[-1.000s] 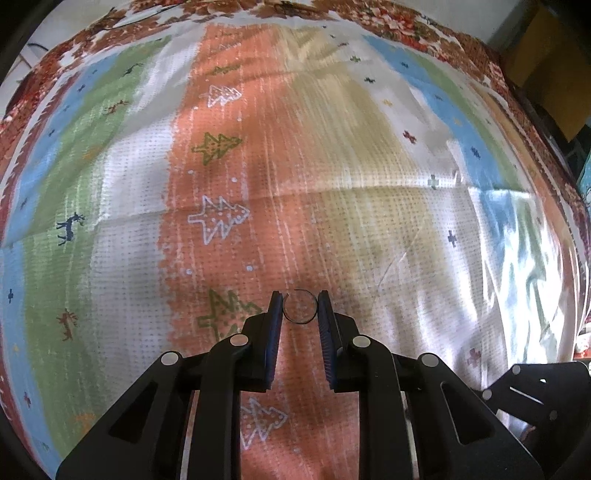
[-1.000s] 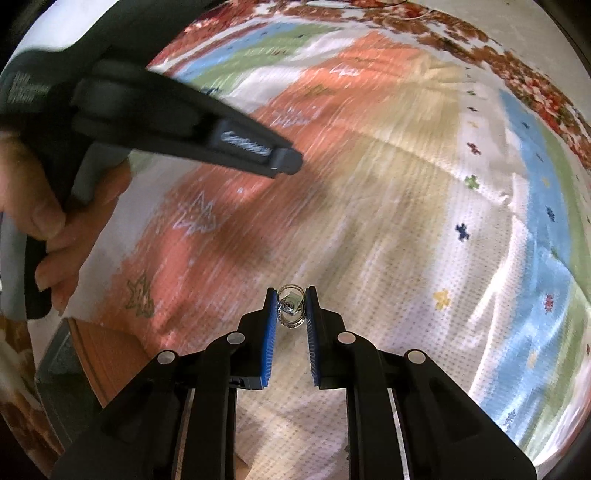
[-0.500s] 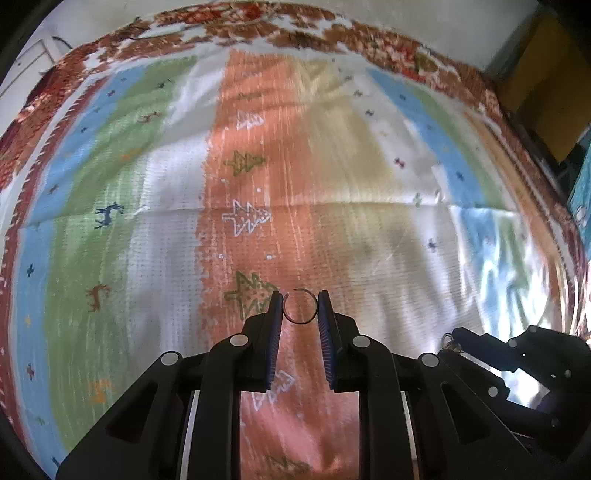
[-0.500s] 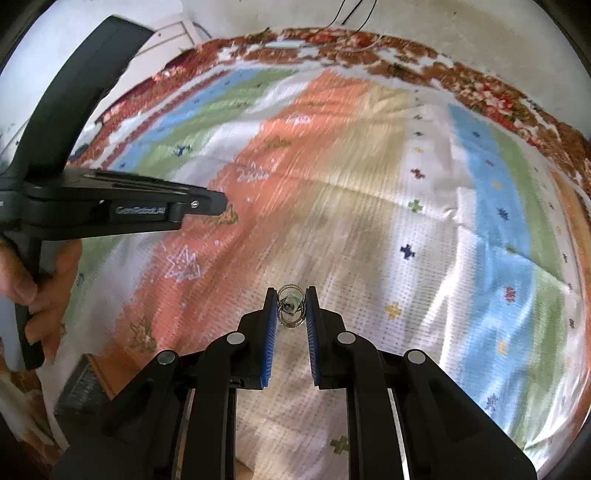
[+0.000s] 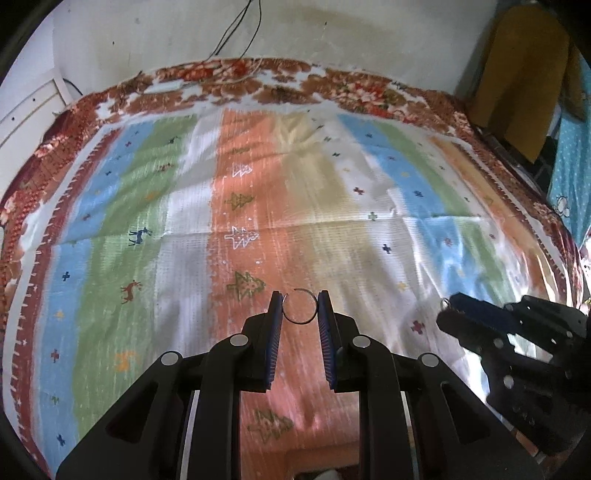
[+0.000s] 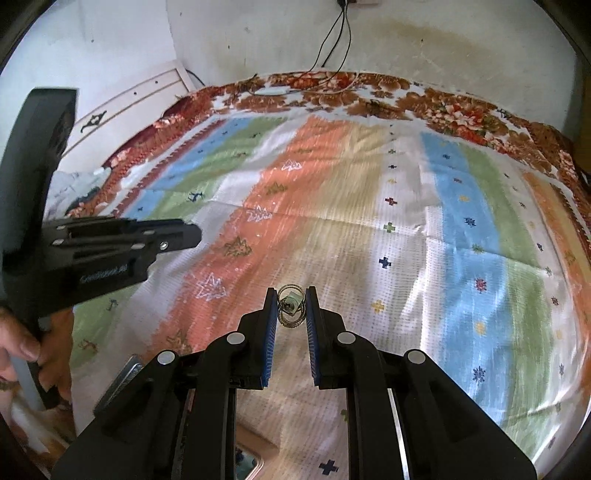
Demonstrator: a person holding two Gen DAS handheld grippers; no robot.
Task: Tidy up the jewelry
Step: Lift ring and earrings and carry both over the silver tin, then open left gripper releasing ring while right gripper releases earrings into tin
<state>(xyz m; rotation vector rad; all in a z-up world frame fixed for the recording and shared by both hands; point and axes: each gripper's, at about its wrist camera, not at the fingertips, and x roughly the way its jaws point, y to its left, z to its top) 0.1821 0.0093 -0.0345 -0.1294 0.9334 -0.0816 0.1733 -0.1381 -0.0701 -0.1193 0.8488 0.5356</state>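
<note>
My left gripper [image 5: 300, 306] is shut on a thin open metal ring [image 5: 300, 322], held upright between its blue pads above the striped cloth. My right gripper [image 6: 291, 306] is shut on a small cluster of wire rings with a pale stone [image 6: 291, 308]. The right gripper also shows at the right of the left wrist view [image 5: 452, 308], level with the left one. The left gripper shows at the left of the right wrist view [image 6: 192, 234], held by a hand [image 6: 22, 347].
A striped cloth with tree and deer motifs [image 5: 258, 221] covers the bed, over a floral blanket border [image 5: 258, 81]. A white wall with hanging cables [image 6: 332, 33] stands behind. A wooden box edge [image 6: 255, 458] shows below the right gripper.
Both grippers have risen and pulled back from the cloth, so the far wall now shows. Each keeps hold of its ring.
</note>
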